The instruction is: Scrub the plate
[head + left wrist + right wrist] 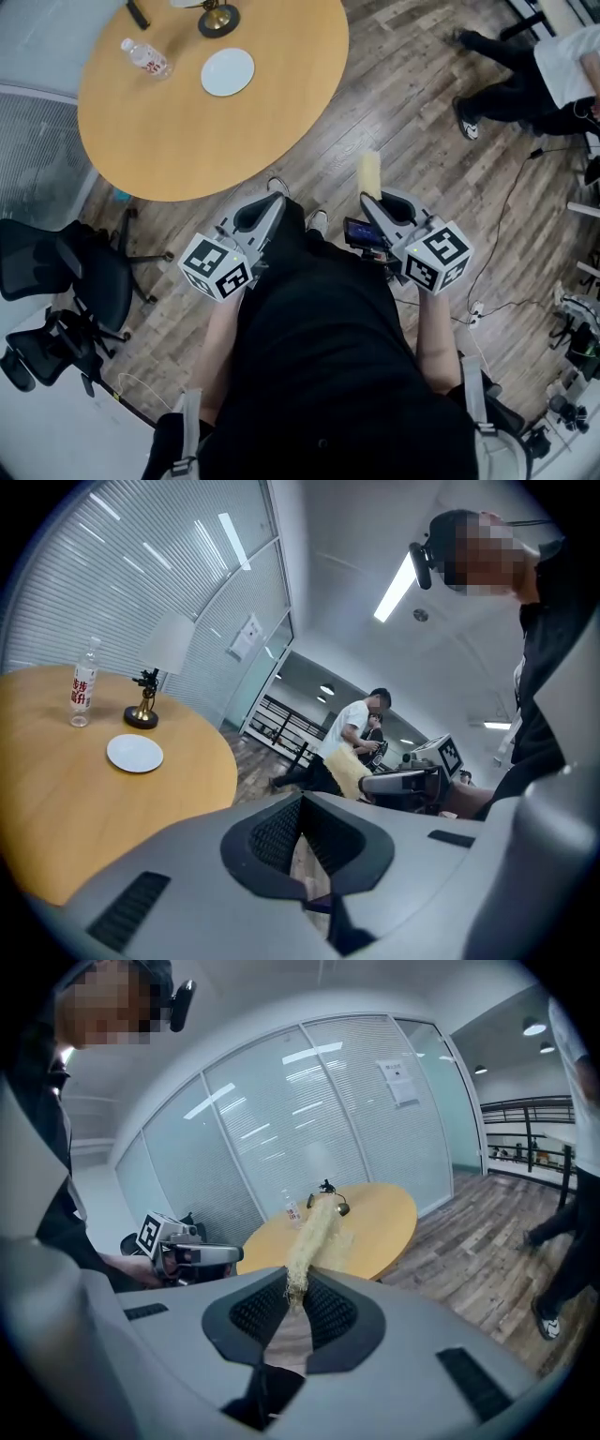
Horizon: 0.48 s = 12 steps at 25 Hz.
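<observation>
Head view: white plate point(228, 72) lies on the round wooden table point(187, 141), far left, well apart from both grippers, which are held off the table over plank floor point(422, 122). Left gripper point(274, 200): jaws pressed together, nothing between. Right gripper point(367, 199): jaws pinch the near end of a yellow scrub pad point(369, 174), probably fibrous sponge, which sticks out beyond the tips. Water bottle point(145, 58) and lamp point(217, 19) stand near the plate.

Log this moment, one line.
stage: pre-scrub | left gripper: shut, empty | right gripper: shut on sponge | plate: on table, untouched
</observation>
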Tool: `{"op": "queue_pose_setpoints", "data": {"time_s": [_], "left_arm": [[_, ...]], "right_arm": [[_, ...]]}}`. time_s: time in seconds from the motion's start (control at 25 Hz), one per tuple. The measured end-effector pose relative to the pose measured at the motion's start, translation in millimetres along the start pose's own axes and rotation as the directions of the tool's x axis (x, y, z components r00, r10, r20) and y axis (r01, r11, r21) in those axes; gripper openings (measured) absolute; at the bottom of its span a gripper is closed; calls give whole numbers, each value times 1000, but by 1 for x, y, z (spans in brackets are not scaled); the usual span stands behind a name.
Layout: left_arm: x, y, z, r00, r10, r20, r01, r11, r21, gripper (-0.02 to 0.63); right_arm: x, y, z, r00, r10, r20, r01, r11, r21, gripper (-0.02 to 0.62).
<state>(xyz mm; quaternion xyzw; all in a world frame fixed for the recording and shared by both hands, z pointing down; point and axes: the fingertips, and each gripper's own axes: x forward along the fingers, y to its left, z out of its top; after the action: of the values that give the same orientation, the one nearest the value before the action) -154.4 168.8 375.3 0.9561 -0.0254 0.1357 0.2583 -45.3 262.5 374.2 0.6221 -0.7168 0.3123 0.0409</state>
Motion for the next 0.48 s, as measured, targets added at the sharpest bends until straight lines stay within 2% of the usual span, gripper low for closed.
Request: {"op": "queue_pose_setpoints", "data": {"time_s": [0.48], "left_arm": [[23,70,60,999,-30,34,30,999,11,11]], "right_arm": [[62,-19,70,999,-47,25,48,998,-34,46]]}}
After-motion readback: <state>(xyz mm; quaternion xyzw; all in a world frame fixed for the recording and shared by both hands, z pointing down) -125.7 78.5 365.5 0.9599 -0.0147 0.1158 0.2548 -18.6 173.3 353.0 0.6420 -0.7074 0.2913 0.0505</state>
